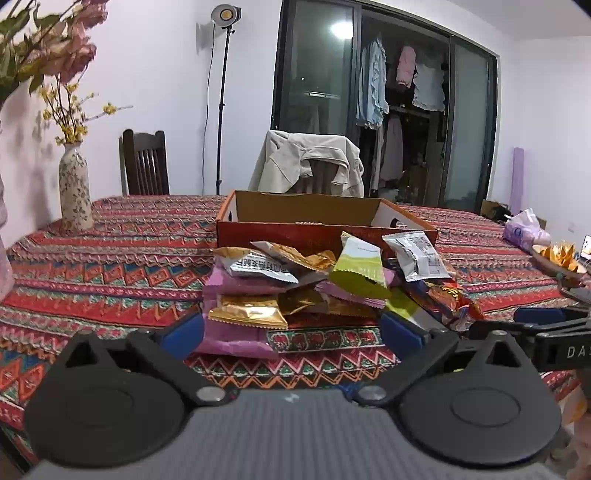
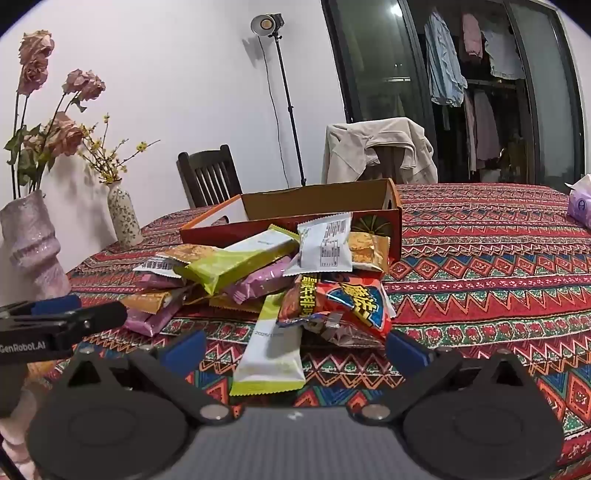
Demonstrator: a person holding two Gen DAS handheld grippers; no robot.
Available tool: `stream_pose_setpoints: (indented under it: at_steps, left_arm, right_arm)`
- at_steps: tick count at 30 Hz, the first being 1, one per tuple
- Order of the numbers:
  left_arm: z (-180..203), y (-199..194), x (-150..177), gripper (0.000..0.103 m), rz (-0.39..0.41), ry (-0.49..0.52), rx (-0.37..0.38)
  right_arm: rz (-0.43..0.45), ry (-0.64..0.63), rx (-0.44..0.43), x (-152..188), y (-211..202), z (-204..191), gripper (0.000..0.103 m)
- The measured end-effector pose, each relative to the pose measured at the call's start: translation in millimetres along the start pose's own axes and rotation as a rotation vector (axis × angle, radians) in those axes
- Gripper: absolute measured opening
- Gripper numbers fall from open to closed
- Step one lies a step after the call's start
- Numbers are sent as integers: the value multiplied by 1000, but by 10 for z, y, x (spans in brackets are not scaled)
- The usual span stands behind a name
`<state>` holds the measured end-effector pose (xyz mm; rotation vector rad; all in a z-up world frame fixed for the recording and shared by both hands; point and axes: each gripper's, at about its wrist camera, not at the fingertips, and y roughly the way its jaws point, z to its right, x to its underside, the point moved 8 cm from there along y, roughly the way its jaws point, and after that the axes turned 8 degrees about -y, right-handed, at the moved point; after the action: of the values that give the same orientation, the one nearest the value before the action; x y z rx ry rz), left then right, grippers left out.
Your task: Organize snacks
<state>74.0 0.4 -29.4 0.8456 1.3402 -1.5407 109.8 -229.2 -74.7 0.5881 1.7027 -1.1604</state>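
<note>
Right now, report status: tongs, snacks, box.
Left tongs open, empty. Right tongs open, empty. Snacks piled before box, none seen in it. Nothing blocking.

Red zigzag-patterned tablecloth (image 2: 480,280); lime-green snack packet (image 2: 236,262).

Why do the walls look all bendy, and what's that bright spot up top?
Left wrist view: the fisheye lens curves the glass door; the studio lamp glares and reflects in the glass. Right wrist view: same bending, dark corners, and the flowers cast soft shadows on the wall.
</note>
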Motion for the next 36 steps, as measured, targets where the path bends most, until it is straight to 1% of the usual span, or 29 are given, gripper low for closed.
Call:
stream_pose_setpoints:
  at_steps: [2,3,4,7,9,11,14,36]
  left_arm:
    - [4,-28,2,103,9,-9,1]
    - [83,-40,58,103,9,7,-6]
    - [87,-49,62,103,12,-2,-2]
    - [41,42,18,103,-14,-26,4]
    - [53,56,20,103,-6,-24,-2]
    - [2,46,7,103,-1,-32,14]
    - [7,31,6,103,7,-33,17]
    - [-19,20,12,103,4,-40,16]
  right_arm:
    - [-4,1,0,6,12,10,103]
    - [-4,0,1,8,17,15,103]
    - [-4,0,2,9,21,20,103]
    - [-7,1,6,13,37,30,103]
    - [-10,6,3,62,105,64,103]
    - [-11,7,4,70,90,52,103]
    - [-19,12,2,37,97,60,103]
    - [-21,8,-2,33,56,24,103]
